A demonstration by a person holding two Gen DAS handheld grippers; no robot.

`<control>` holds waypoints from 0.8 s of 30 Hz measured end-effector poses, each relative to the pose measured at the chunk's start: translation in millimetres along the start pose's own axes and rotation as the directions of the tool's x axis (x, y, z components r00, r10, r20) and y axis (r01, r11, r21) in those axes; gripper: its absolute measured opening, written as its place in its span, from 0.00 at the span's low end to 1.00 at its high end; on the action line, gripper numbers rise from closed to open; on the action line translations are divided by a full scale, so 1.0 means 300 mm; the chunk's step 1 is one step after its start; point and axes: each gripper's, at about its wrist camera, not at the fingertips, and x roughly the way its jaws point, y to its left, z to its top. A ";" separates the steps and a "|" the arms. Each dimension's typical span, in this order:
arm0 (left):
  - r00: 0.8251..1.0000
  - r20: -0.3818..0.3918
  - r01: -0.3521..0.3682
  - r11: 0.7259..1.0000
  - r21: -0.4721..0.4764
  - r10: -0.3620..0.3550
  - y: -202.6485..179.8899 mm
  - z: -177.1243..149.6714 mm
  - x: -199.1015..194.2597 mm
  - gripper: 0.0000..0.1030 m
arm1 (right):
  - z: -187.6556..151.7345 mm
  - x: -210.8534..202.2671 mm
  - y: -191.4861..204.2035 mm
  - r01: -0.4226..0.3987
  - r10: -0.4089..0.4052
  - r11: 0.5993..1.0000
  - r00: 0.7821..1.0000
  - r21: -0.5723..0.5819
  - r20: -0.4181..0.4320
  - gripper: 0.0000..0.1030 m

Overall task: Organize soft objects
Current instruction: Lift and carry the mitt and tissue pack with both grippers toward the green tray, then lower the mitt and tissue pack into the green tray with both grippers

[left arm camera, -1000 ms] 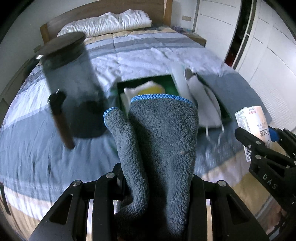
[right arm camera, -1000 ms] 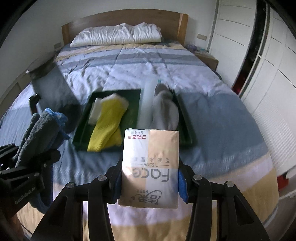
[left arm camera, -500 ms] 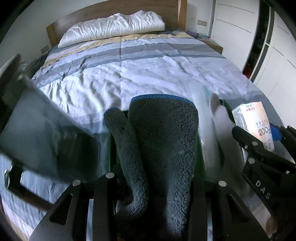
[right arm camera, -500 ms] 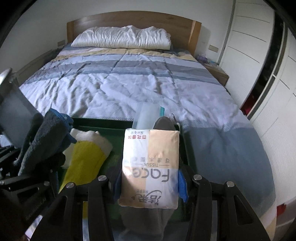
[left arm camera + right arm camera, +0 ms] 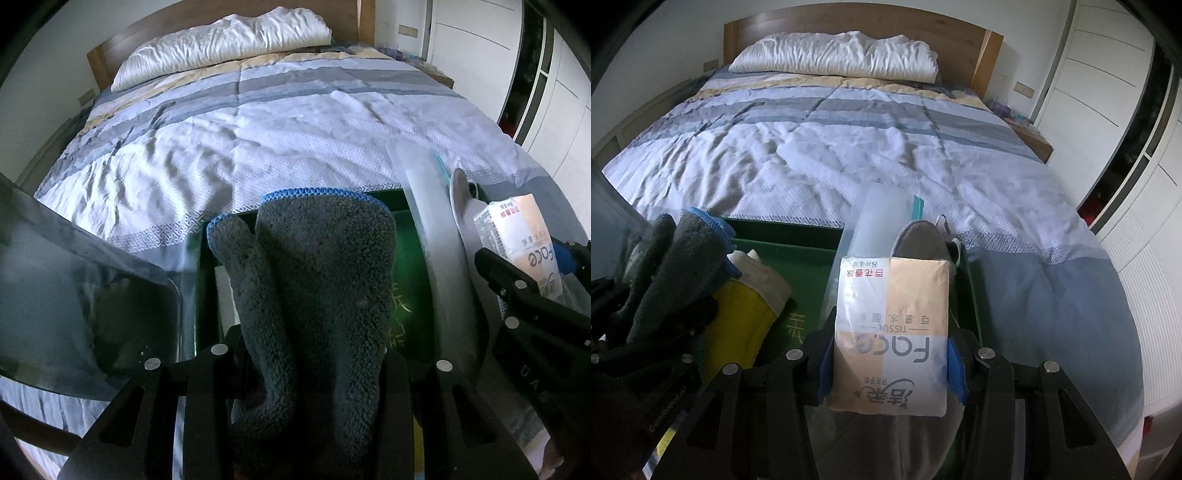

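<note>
The left gripper (image 5: 314, 354) fingers clamp a folded grey microfibre cloth with blue edging (image 5: 317, 280) at lower centre. The right gripper (image 5: 890, 365) fingers clamp a beige-and-white tissue pack (image 5: 892, 332). Both hang over the dark green tray (image 5: 798, 251) on the striped bed (image 5: 849, 147).

tray (image 5: 783, 240) on near end of bed (image 5: 849, 155), rolled towels (image 5: 753, 295) in tray's left part, tube (image 5: 871, 221) and what looks like a slipper (image 5: 919, 240) at its right, pillow (image 5: 834, 55) at headboard (image 5: 990, 48) behind
</note>
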 end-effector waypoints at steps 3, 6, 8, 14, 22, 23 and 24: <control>1.000 0.000 0.003 1.000 0.002 -0.003 -0.010 0.000 0.005 0.30 | -0.001 0.010 -0.003 0.004 -0.004 1.000 1.000 -0.003 -0.002 0.46; 1.000 0.003 0.005 1.000 0.004 -0.005 -0.017 0.004 0.006 0.30 | -0.005 0.012 -0.006 0.009 -0.009 1.000 1.000 -0.005 0.000 0.46; 1.000 0.002 0.008 1.000 0.000 -0.008 -0.020 0.005 0.010 0.31 | -0.006 0.013 -0.005 0.014 -0.014 1.000 1.000 -0.008 0.000 0.47; 1.000 0.008 0.022 1.000 -0.002 -0.022 -0.018 0.011 0.007 0.35 | -0.007 0.003 -0.011 0.018 -0.018 1.000 1.000 -0.008 0.008 0.49; 1.000 0.015 0.022 1.000 0.005 -0.022 -0.024 0.009 0.001 0.35 | -0.007 -0.007 -0.018 0.018 -0.018 1.000 1.000 -0.006 0.013 0.49; 1.000 0.017 0.022 1.000 0.005 -0.022 -0.026 0.008 -0.001 0.35 | -0.008 -0.009 -0.018 0.018 -0.018 1.000 1.000 -0.006 0.013 0.49; 1.000 0.018 0.021 1.000 0.007 -0.021 -0.024 0.009 0.000 0.35 | -0.008 -0.011 -0.018 0.018 -0.018 1.000 1.000 -0.007 0.014 0.49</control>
